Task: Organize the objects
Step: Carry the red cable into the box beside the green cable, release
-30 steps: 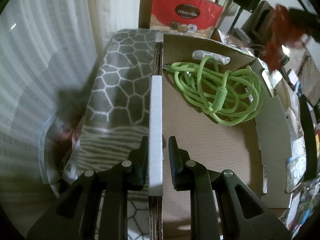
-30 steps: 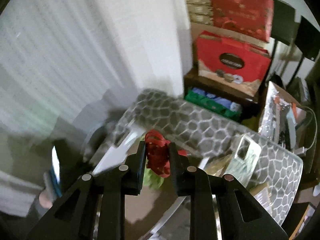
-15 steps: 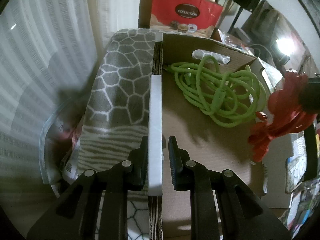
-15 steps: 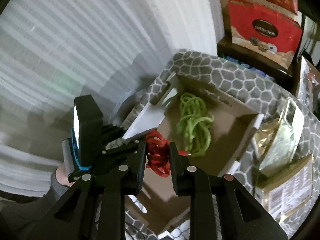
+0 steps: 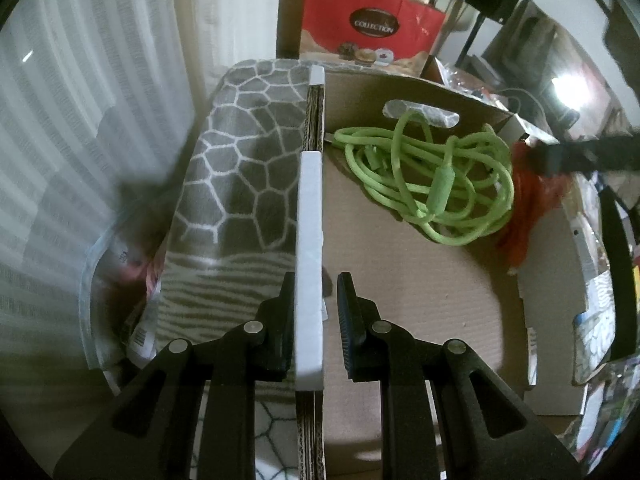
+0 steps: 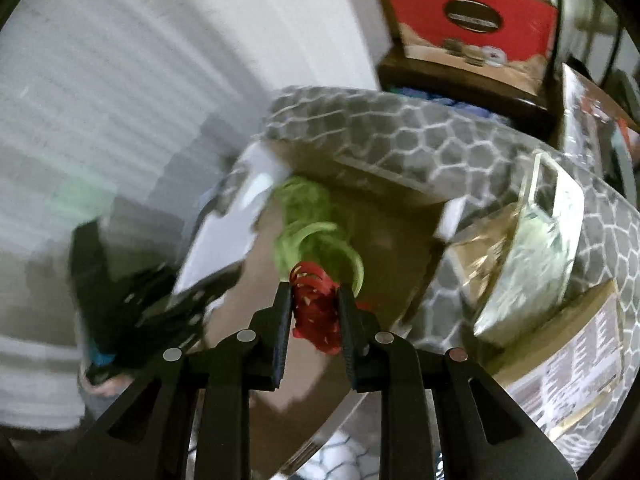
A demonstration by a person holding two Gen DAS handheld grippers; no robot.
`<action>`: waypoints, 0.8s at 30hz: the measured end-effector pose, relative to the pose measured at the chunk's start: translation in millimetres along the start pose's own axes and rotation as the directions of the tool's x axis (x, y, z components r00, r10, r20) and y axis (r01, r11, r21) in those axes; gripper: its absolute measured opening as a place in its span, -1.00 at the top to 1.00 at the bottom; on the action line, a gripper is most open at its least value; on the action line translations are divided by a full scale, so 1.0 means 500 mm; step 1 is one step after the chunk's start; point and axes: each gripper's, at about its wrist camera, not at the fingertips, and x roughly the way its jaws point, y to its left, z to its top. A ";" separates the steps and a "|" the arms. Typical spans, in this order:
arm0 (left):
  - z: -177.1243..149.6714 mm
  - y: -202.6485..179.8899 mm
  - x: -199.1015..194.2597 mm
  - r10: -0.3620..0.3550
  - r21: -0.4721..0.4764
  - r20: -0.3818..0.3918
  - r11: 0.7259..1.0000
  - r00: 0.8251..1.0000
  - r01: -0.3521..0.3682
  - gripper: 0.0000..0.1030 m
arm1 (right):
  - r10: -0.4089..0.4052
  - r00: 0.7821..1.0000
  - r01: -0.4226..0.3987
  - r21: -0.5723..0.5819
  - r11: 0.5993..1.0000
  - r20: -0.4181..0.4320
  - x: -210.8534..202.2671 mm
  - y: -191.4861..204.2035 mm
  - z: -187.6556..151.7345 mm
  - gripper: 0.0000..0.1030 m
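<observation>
An open brown cardboard box (image 5: 420,320) sits on a grey blanket with a white honeycomb pattern (image 5: 244,176). The left gripper (image 5: 316,308) straddles the box's near side wall, a corrugated edge capped with a strip of white tape (image 5: 309,264). Its two black fingers stand close together with the wall between them: the left finger lies against the taped edge, while a thin gap shows between the wall and the right finger, so the hold looks snug but I cannot say both pads are pressing.

Inside the box, toward the far wall with its cut-out handle slot, lies a loosely coiled bright green braided cable (image 5: 432,176). Just beside it, at the box's right side, hangs a bunch of curly red ribbon (image 5: 520,208), with the dark tip of the other tool just above it.

From the right wrist camera, the right gripper (image 6: 314,308) is narrowly parted and pinched onto that curly red ribbon (image 6: 316,308), which bulges above and below the black fingers (image 6: 280,320). The ribbon hangs over the box floor, right next to the green cable (image 6: 308,232), which is blurred here. Whether it touches the cardboard, I cannot tell.

A red gift bag printed "COLLECTION" (image 5: 372,32) stands behind the blanket. To the right of the box lie a shiny clear plastic package (image 6: 532,248) and a flat printed carton (image 6: 568,364).
</observation>
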 end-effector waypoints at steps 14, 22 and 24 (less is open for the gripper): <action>0.004 0.000 0.000 -0.004 -0.004 -0.004 1.000 1.000 0.004 0.68 | -0.269 0.949 0.282 -0.062 0.957 0.162 -0.030 0.012 0.036 -0.15; 0.005 -0.001 0.000 -0.001 -0.003 -0.004 1.000 1.000 0.001 0.68 | -0.192 0.967 0.216 -0.136 0.967 0.169 -0.042 0.049 -0.003 0.33; 0.006 -0.001 0.000 0.002 -0.003 -0.004 1.000 1.000 -0.003 0.68 | -0.223 0.968 0.237 -0.135 0.962 0.113 -0.005 0.051 -0.005 0.44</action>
